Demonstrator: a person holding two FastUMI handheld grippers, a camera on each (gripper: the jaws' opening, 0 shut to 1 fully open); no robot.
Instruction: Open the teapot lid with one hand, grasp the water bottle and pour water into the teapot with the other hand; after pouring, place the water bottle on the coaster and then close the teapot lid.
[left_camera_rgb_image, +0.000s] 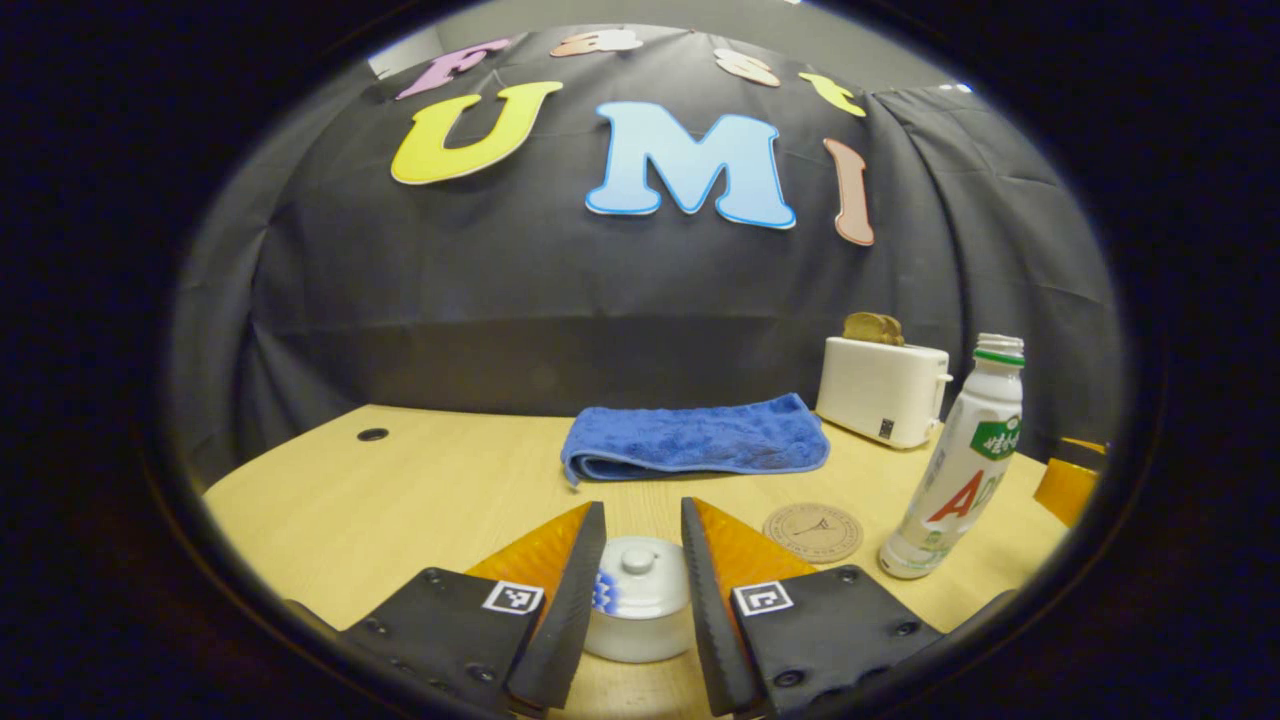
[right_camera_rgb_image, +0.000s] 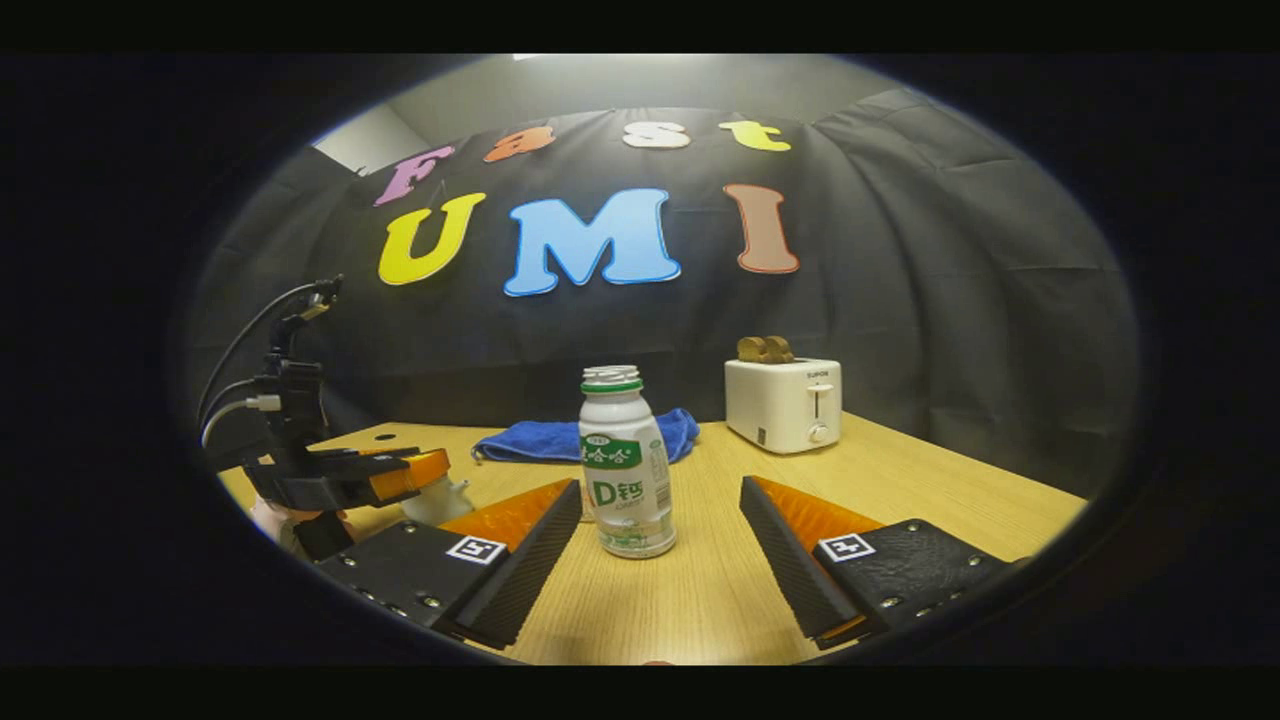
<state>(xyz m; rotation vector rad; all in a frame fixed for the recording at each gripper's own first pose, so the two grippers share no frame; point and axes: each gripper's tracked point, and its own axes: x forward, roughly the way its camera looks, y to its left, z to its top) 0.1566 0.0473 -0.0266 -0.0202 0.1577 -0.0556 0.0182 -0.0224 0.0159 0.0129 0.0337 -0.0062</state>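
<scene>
A white teapot (left_camera_rgb_image: 640, 610) with its lid (left_camera_rgb_image: 637, 575) on sits on the wooden table, low between the fingers of my left gripper (left_camera_rgb_image: 643, 503). That gripper is open and straddles the lid and its knob. A white water bottle (left_camera_rgb_image: 960, 470) with a green label stands upright to the right, beside a round coaster (left_camera_rgb_image: 812, 532). In the right gripper view the bottle (right_camera_rgb_image: 625, 470) stands just ahead, between the spread fingers of my open right gripper (right_camera_rgb_image: 660, 488), untouched. The left gripper (right_camera_rgb_image: 340, 480) hangs over the teapot (right_camera_rgb_image: 437, 500) at the left.
A white toaster (left_camera_rgb_image: 882, 390) with bread in it stands at the back right of the table (left_camera_rgb_image: 400, 490). A folded blue towel (left_camera_rgb_image: 695, 440) lies behind the teapot. In the right gripper view the toaster (right_camera_rgb_image: 785, 405) and towel (right_camera_rgb_image: 540, 440) lie beyond the bottle.
</scene>
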